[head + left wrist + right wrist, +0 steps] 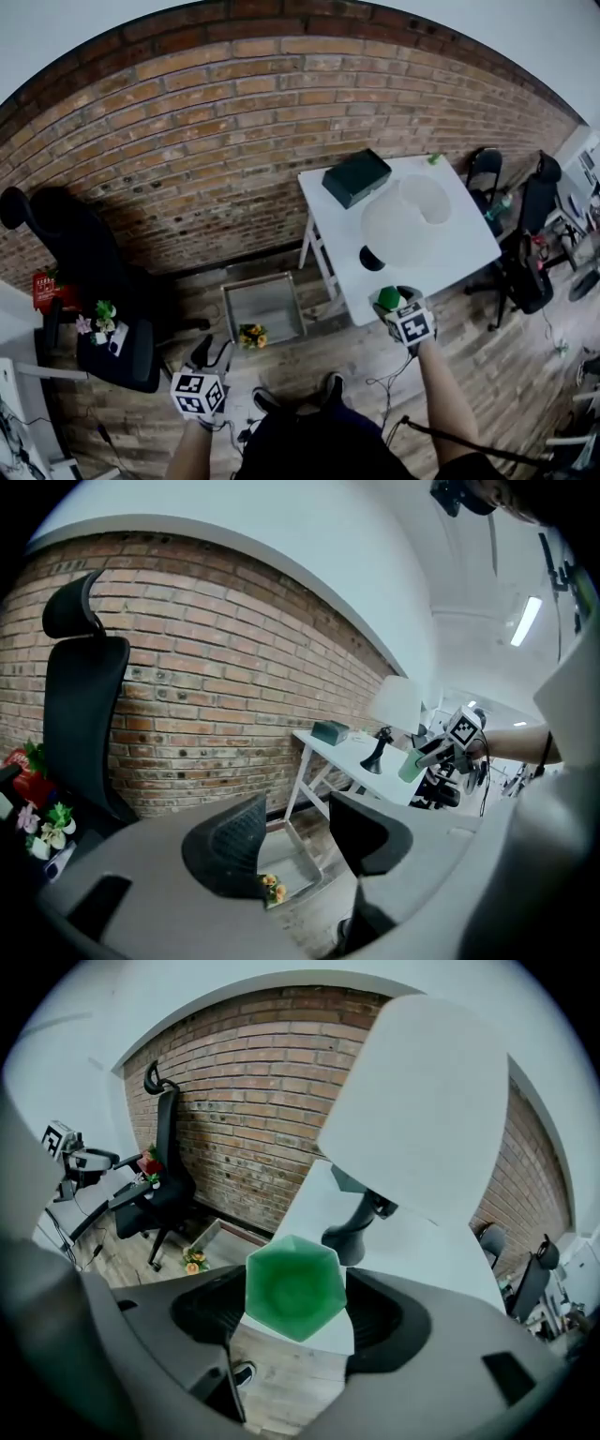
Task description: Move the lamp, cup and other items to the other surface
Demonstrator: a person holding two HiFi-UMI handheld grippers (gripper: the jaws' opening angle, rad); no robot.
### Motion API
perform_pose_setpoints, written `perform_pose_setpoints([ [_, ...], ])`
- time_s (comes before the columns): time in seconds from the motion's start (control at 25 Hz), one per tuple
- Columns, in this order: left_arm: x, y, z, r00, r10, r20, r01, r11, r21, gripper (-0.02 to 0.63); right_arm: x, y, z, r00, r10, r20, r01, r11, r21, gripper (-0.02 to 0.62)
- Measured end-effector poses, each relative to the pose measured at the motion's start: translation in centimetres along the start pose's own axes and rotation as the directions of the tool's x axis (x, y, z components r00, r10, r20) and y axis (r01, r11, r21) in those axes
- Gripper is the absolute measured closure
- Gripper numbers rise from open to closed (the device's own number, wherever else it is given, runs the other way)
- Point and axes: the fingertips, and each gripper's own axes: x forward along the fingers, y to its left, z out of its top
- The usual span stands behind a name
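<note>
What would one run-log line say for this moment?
right gripper: shut on green cup | left gripper: open, empty | lamp: standing on white table

In the head view the lamp shade (405, 217) is covering its own stem; only the dark base (372, 258) is showing. The marker cube (412, 324) is hiding the right gripper (392, 302)'s jaws, with only the green cup (388, 298)'s top peeking out. A small green thing (434, 158) at the white table (469, 253)'s corner, upper right of the frame, is showing too small to name.
</note>
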Motion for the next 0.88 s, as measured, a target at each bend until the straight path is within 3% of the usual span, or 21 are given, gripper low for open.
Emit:
perform_pose_setpoints([
  [0.28,3.1,-7.1,-0.1,0.998,0.059,-0.011,-0.059,0.998,-0.015,0.397,0.8,-10.7,-4.3,1.0,-0.011,-0.004,0.011,1.0,0.025,0.267],
  [0.56,5.3,-12.9,-0.1,0.994,0.109,-0.019,-0.109,0.994,-0.024,0.397,3.2,-19.8,-5.1,1.0,0.007,-0.008,-0.007,1.0,-0.012,0.265],
  [0.88,4.6,-15.1,-1.5,0.978,0.205,-0.037,-0.207,0.976,-0.061,0.399,7.8,-25.1,-3.9,0.998,0.046,-0.03,-0.05,0.991,-0.124,0.265],
])
